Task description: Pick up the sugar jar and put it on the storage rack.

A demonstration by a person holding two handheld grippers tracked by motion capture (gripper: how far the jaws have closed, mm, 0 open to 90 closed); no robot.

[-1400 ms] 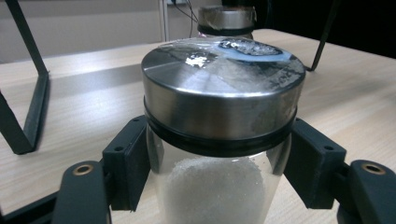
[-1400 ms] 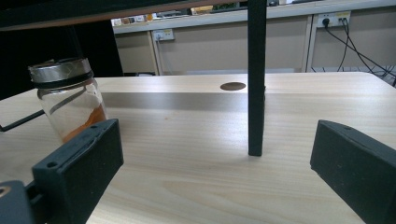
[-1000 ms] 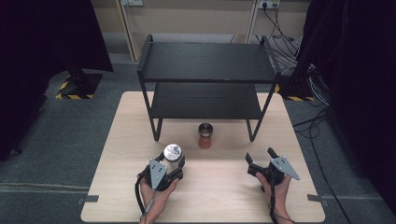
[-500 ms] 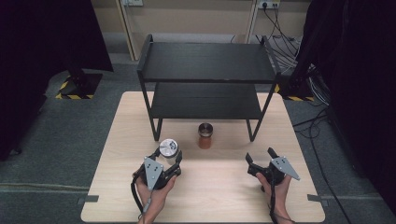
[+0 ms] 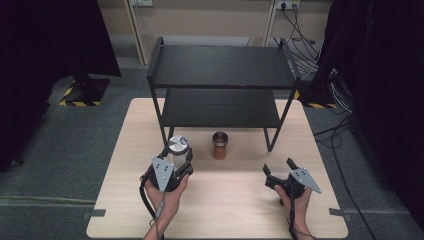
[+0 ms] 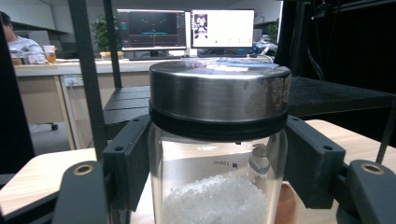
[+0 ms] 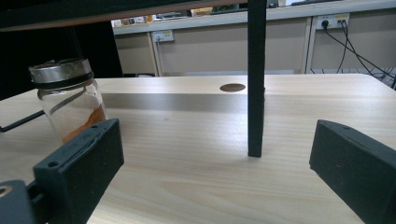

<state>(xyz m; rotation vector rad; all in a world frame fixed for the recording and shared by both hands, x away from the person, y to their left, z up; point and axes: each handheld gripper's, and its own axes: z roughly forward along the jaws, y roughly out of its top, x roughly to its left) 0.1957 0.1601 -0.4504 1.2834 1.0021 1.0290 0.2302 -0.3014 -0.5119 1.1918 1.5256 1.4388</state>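
Two jars: one [image 5: 178,148] with white grains, one [image 5: 219,145] with orange powder. Two tools, left [image 5: 176,161] and right [image 5: 278,166]. One two-tier rack [image 5: 222,67]. One desk [image 5: 235,205].

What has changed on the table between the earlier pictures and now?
The left tongs, shut on the glass jar with white grains, carried it up and toward the black shelf. The right tongs stayed open on the table; the jar with orange powder did not move.
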